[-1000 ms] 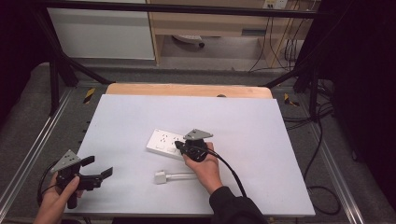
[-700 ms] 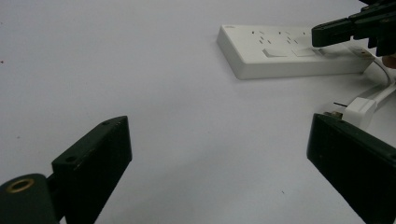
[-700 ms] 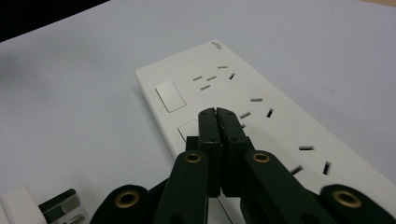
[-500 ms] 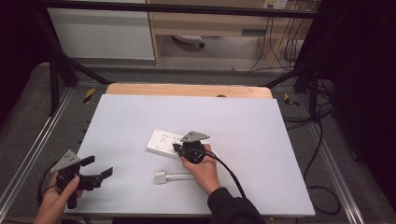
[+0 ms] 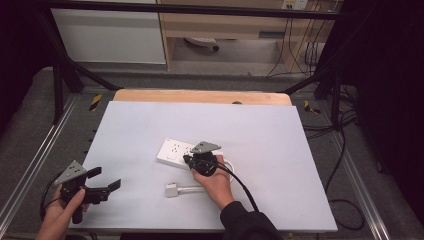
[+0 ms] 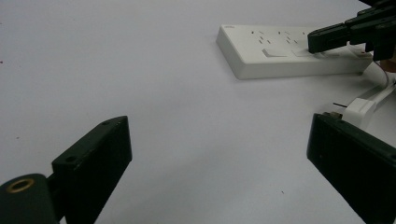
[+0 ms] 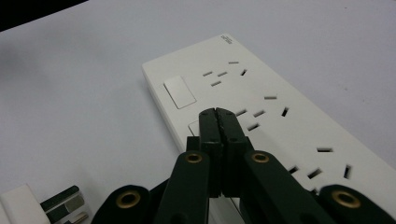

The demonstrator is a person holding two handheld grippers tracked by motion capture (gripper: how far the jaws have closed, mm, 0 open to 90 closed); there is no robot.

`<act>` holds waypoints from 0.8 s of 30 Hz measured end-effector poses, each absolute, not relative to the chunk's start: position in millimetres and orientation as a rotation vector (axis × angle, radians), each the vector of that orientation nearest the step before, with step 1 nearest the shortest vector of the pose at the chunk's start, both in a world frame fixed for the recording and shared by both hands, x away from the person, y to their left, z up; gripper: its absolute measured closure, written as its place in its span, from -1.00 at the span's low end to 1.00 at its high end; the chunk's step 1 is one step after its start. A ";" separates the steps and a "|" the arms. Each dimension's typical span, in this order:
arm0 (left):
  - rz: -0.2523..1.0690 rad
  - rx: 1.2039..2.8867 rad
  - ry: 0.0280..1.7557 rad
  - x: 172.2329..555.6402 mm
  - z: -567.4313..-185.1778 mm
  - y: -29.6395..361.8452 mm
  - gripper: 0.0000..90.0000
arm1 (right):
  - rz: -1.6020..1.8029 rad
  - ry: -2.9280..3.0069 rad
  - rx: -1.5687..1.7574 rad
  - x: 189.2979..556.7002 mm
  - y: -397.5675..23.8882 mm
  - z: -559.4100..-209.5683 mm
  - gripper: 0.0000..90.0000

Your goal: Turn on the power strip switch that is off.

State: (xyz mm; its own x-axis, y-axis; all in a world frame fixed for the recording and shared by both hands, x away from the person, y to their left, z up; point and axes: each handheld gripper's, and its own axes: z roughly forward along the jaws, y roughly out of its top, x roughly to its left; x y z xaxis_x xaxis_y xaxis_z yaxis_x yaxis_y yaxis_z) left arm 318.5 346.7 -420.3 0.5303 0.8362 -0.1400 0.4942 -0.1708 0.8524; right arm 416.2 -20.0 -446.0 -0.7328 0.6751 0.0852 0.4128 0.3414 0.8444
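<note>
A white power strip [image 5: 172, 150] lies flat near the middle of the white table [image 5: 260, 130]. My right gripper [image 5: 188, 160] is shut, and its tips [image 7: 217, 114] rest on the strip [image 7: 289, 116] over the second rocker switch, beside the first switch [image 7: 180, 92]. The left gripper view shows that gripper [image 6: 322, 39] on the strip [image 6: 280, 58]. A white plug [image 5: 171, 190] with its cable lies in front of the strip, also seen as the plug [image 6: 362, 108] and the plug [image 7: 18, 205]. My left gripper [image 5: 105, 178] is open at the table's front left, its jaws [image 6: 219, 140] wide apart with nothing between them.
A wooden board edge [image 5: 200, 96] runs along the table's back. Metal frame rails [image 5: 45, 150] flank both sides. Black cables [image 5: 345, 205] lie on the floor to the right. A black cable trails from the right gripper over the table front.
My right gripper has shifted slightly left and toward the person along the power strip, staying shut. The left gripper has not moved.
</note>
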 end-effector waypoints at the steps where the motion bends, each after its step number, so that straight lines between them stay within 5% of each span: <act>1: 0.455 1.826 1.101 318.5 -420.3 346.7 -0.85 | 1.341 2.329 0.974 416.1 -19.8 -446.0 1.00; 24: 0.453 1.830 1.100 318.5 -420.4 346.4 -0.85 | 1.355 2.330 0.972 416.5 -18.1 -447.4 1.00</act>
State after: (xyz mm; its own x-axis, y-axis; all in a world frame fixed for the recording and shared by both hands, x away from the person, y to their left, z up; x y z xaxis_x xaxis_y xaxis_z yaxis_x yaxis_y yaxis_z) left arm 318.5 346.4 -420.4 0.5324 0.8351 -0.1386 0.4953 -0.1745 0.8510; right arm 416.5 -18.1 -447.4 -0.7362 0.6703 0.0929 0.4125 0.3356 0.8469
